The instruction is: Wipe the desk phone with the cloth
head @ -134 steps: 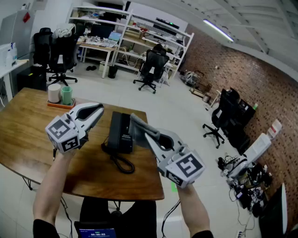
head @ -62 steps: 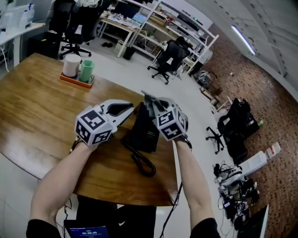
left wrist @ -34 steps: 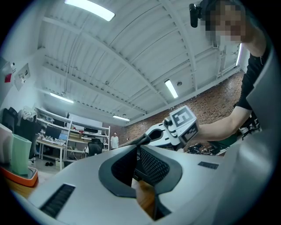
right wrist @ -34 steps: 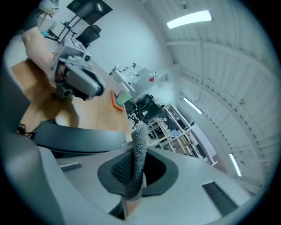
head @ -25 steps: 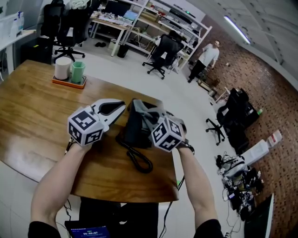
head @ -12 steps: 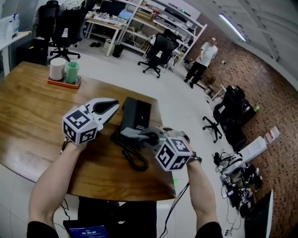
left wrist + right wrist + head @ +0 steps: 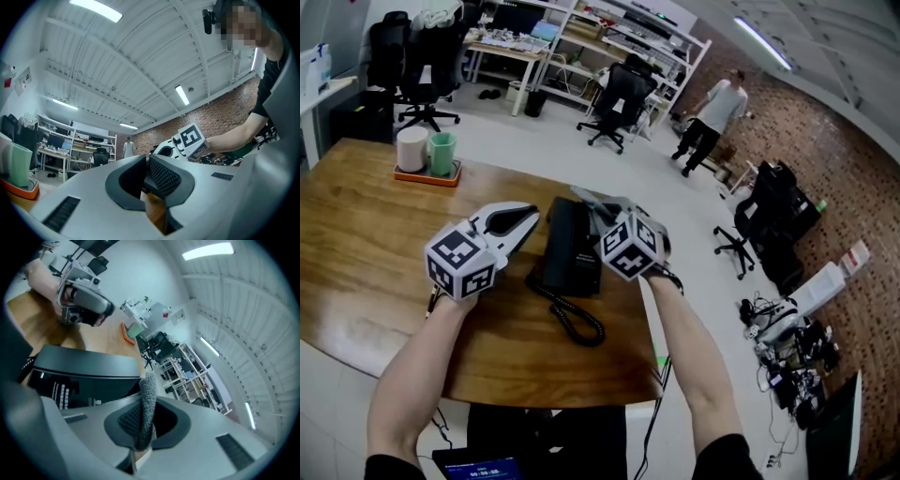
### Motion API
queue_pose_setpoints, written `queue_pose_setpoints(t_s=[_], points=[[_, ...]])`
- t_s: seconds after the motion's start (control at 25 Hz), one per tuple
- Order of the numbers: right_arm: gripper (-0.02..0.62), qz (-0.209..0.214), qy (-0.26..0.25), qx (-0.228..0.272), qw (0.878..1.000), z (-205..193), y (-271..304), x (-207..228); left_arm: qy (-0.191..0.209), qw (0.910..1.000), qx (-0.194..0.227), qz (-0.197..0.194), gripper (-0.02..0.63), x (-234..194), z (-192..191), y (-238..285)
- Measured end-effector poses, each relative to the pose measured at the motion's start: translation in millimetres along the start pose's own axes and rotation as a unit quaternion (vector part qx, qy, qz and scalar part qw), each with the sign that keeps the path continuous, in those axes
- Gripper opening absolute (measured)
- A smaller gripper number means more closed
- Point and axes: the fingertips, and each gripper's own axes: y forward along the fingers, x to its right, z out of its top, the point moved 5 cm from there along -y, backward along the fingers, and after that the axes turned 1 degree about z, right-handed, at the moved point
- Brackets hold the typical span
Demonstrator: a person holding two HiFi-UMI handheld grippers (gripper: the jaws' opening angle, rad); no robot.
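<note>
Right gripper (image 7: 596, 212) is clamped on a grey cloth (image 7: 149, 397), held at the far right edge of the black phone (image 7: 572, 251). Left gripper (image 7: 532, 216) sits just left of it, jaws nearly together, nothing between them. The phone is on a wood table (image 7: 356, 244) with a tray (image 7: 427, 174) of cups far left; beyond are office chairs (image 7: 614, 103), shelves (image 7: 628, 33), a brick wall (image 7: 825, 112) and a person (image 7: 708, 117) walking.

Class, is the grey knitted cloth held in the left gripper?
No, the grey knitted cloth is pinched between the right gripper's jaws.
</note>
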Motion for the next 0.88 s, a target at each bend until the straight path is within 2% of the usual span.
queue_pose_setpoints(t_s=[0.16,0.32,0.44,0.56,0.64,0.68,0.72,0.76,0.84,0.88], points=[[0.026,0.043,-0.044,0.005,0.998,0.6,-18.5,-27.0,0.003,1.0000,-0.001,-0.002,0.017,-0.3,1.1,0.1],[0.026,0.099,-0.114,0.014,0.988,4.6,-55.1,-71.9,0.002,1.0000,-0.002,-0.001,0.017,0.6,2.2,-1.8],[0.025,0.134,-0.162,0.017,0.977,5.8,-80.3,-107.0,0.001,1.0000,-0.003,-0.001,0.017,-1.7,2.0,-2.7],[0.026,0.186,-0.210,0.013,0.960,3.3,-104.0,-136.3,0.000,1.0000,-0.003,0.000,0.017,-3.7,1.2,-3.4],[0.026,0.233,-0.217,0.016,0.948,-1.8,-114.6,-143.9,-0.001,1.0000,-0.003,0.000,0.017,-3.4,0.0,-3.1],[0.026,0.243,-0.204,0.023,0.948,-3.0,-115.0,-139.0,-0.001,1.0000,-0.003,0.000,0.017,-3.2,-0.4,-2.8],[0.026,0.234,-0.181,0.033,0.955,-2.6,-111.1,-126.4,0.000,1.0000,-0.003,0.000,0.017,-3.1,-0.3,-2.4],[0.026,0.206,-0.150,0.042,0.966,-1.1,-103.6,-107.4,0.000,1.0000,-0.003,0.000,0.017,-3.1,0.1,-2.3],[0.026,0.117,-0.078,0.049,0.989,0.8,-82.3,-61.4,0.000,1.0000,-0.002,-0.001,0.017,-2.9,1.4,-2.4],[0.026,0.071,-0.046,0.045,0.995,-0.2,-70.8,-40.1,0.000,1.0000,-0.001,-0.002,0.017,-3.0,1.7,-2.5]])
